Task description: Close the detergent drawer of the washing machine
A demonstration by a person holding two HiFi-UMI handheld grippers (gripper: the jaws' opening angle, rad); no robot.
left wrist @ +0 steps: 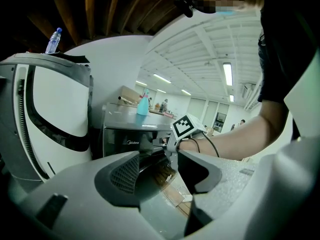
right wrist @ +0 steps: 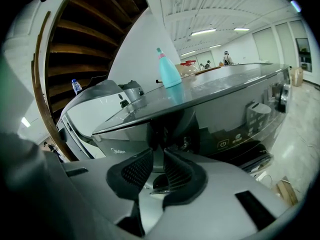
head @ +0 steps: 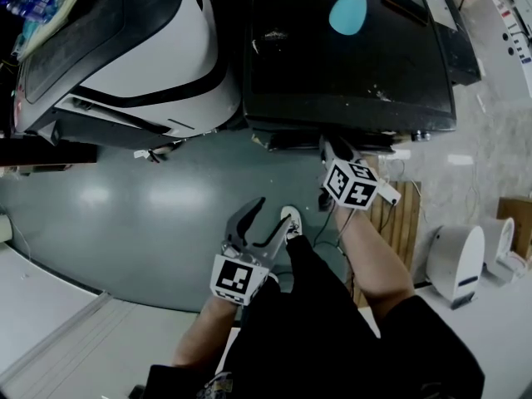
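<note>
Person: black short sleeve [head: 440, 339], black trousers [head: 303, 293], white shoe [head: 291, 221].
Left gripper [head: 268, 214] and right gripper [head: 335, 146]: grey shells, black cross-hatched pads [right wrist: 137, 169].
Each carries a white cube [head: 352, 183] with black square markers.
Thin dark cable [left wrist: 214, 145] loops at the right wrist.

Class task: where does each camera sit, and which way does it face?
Head view: above, facing down on the dark grey washing machine; left hand-held gripper, right hand-held gripper, forearms show.
Left gripper view: low, facing the machine's front; own jaws, right forearm show.
Right gripper view: at the machine's front; own jaws show.
All share the teal plastic bottle.
</note>
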